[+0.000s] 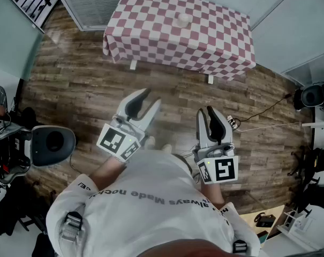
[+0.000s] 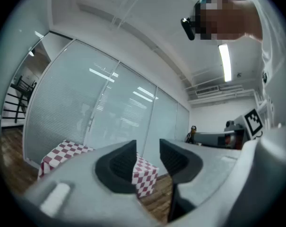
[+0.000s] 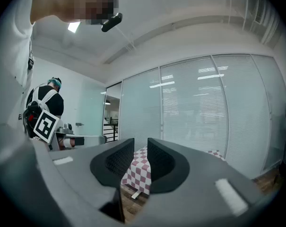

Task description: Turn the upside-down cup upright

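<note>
A small pale cup (image 1: 183, 19) stands on the far table (image 1: 151, 31), which wears a red-and-white checked cloth; it is too small to tell which way up it is. Both grippers are held level close to the person's body, well short of the table. My left gripper (image 1: 151, 97) is open with nothing between its jaws. My right gripper (image 1: 206, 110) is shut and empty. The left gripper view has the open jaws (image 2: 147, 143) framing a corner of the table (image 2: 145, 176). Between the shut jaws (image 3: 140, 143) in the right gripper view a strip of checked cloth (image 3: 138, 171) shows.
Wood-plank floor (image 1: 87, 84) lies between the person and the table. A grey rounded chair (image 1: 53, 143) stands at the left, dark equipment (image 1: 314, 95) at the right, and a cable (image 1: 269, 108) runs across the floor. Glass walls with blinds surround the room. Another person (image 3: 46, 103) stands at the far left.
</note>
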Available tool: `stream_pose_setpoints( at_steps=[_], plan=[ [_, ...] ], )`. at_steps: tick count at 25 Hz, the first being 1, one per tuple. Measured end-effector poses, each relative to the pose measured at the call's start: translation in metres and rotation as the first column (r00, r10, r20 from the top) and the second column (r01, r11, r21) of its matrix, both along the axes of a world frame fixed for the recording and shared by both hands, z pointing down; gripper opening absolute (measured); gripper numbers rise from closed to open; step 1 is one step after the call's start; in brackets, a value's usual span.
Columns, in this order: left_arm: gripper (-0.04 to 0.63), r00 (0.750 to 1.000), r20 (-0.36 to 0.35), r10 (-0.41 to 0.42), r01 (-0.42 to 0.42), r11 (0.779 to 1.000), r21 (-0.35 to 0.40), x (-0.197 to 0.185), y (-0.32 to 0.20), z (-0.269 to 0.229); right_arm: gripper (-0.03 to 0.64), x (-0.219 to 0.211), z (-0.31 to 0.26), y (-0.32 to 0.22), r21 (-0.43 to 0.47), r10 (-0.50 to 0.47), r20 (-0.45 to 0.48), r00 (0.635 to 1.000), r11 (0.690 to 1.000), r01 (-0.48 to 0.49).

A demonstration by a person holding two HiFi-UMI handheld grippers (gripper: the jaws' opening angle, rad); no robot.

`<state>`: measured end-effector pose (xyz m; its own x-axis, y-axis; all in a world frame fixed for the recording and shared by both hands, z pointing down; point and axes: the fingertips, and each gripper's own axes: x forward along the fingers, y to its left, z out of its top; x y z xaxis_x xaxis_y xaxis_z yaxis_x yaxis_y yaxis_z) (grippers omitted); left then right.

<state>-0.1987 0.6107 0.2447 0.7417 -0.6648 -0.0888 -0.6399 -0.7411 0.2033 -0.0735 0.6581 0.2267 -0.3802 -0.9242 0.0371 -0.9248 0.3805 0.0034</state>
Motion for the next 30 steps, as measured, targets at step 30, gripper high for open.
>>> stream_pose_setpoints(
  at_steps=[30],
  plan=[
    [0.152,0.999,0.016,0.03,-0.029,0.999,-0.023,0.02,-0.101,0.019,0.087,0.017,0.022,-0.101,-0.042,0.015,0.059,0.998,0.999,-0.012]
  ],
)
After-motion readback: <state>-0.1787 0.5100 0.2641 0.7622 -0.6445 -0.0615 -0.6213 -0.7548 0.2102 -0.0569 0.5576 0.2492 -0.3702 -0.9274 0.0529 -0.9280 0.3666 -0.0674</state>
